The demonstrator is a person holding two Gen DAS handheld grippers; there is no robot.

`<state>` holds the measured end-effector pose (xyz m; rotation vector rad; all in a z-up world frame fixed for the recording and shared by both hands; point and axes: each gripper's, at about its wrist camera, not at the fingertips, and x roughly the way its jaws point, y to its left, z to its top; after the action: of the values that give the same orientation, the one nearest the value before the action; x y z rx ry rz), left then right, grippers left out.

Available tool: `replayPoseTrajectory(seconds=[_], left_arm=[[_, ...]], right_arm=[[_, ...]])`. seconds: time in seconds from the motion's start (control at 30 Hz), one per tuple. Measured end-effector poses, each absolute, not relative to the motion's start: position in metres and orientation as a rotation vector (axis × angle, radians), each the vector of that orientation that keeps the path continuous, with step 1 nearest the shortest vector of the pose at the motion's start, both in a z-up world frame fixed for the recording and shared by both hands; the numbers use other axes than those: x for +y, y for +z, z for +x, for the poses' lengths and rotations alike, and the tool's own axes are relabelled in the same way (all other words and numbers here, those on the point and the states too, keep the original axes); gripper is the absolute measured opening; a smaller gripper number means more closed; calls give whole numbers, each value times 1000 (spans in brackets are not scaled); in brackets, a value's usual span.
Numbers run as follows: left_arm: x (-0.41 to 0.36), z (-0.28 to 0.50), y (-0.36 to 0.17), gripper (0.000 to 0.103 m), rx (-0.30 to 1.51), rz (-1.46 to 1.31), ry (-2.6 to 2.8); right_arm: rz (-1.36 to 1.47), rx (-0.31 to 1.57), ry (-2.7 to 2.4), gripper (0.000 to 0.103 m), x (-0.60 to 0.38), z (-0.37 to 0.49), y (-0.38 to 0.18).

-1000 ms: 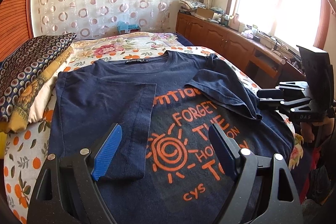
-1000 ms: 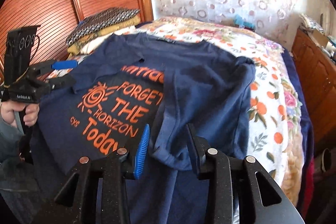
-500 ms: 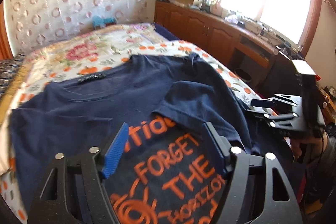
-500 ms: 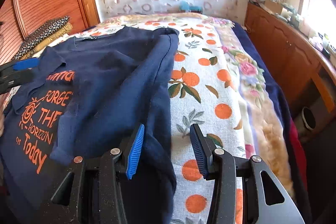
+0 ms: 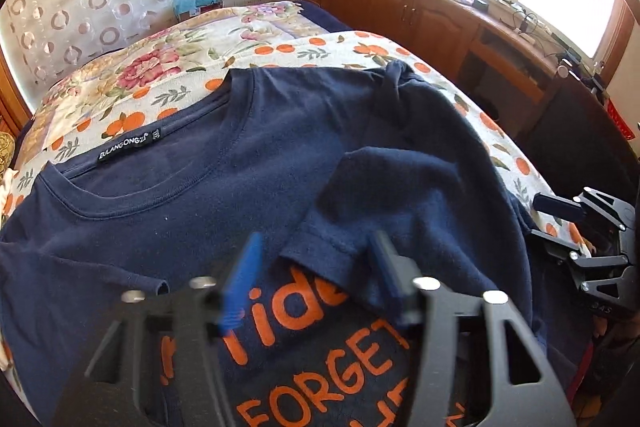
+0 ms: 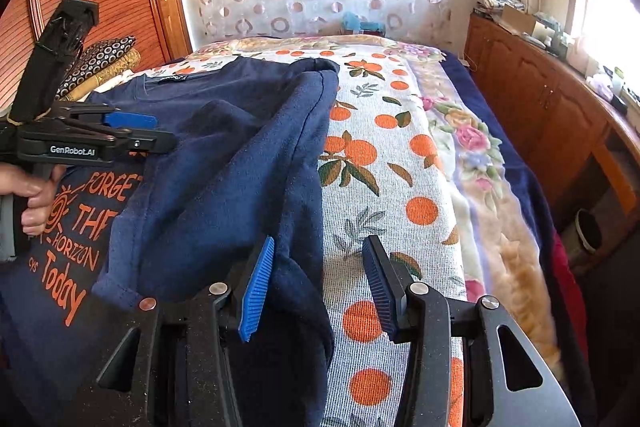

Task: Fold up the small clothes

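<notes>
Bedspread (image 5: pixel 168 83) under navy T-shirt (image 5: pixel 280 147), label (image 5: pixel 124 147) "EULANGONGZI", print "FORGET THE HORIZON Today"

Two black plastic two-finger grippers are seen: the left gripper (image 5: pixel 316 279) and right gripper (image 6: pixel 318 283), each fitted with ribbed blue pads (image 6: pixel 256 293) and silver screws. White "GenRobot.AI" lettering and a bare-skinned hand (image 6: pixel 32 199) are visible.
</notes>
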<state>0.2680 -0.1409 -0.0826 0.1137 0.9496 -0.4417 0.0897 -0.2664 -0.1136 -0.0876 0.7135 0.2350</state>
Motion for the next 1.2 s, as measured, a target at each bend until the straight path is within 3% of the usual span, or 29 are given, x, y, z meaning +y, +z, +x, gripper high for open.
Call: replayPoseTrajectory(seconds=[0.03, 0.1, 0.13, 0.63, 0.67, 0.73, 0.8, 0.83, 0.9, 1.2], left_arm=[[-141, 266, -82, 27, 951, 112, -458], [-142, 260, -78, 11, 944, 128, -467], [-141, 257, -76, 9, 940, 134, -473], [-95, 242, -43, 6, 889, 96, -441], [-92, 241, -43, 9, 889, 93, -444], [-85, 235, -42, 41, 875, 111, -431], [-79, 228, -41, 54, 845, 133, -414], [-74, 224, -40, 69, 832, 145, -396], [-59, 217, -39, 81, 804, 148, -362], [4, 201, -54, 81, 872, 95, -313]], right_arm=[[-90, 713, 234, 48, -266, 90, -114], [-94, 713, 233, 48, -266, 90, -114], [-92, 713, 234, 48, -266, 90, -114], [-93, 713, 237, 48, -269, 91, -113], [-93, 713, 238, 48, -269, 91, -113], [-92, 713, 239, 48, -269, 91, -113], [-93, 713, 239, 48, -269, 91, -113], [-94, 713, 238, 48, -269, 91, -113], [-93, 713, 239, 48, -270, 91, -113], [-94, 713, 240, 48, -269, 91, -113]])
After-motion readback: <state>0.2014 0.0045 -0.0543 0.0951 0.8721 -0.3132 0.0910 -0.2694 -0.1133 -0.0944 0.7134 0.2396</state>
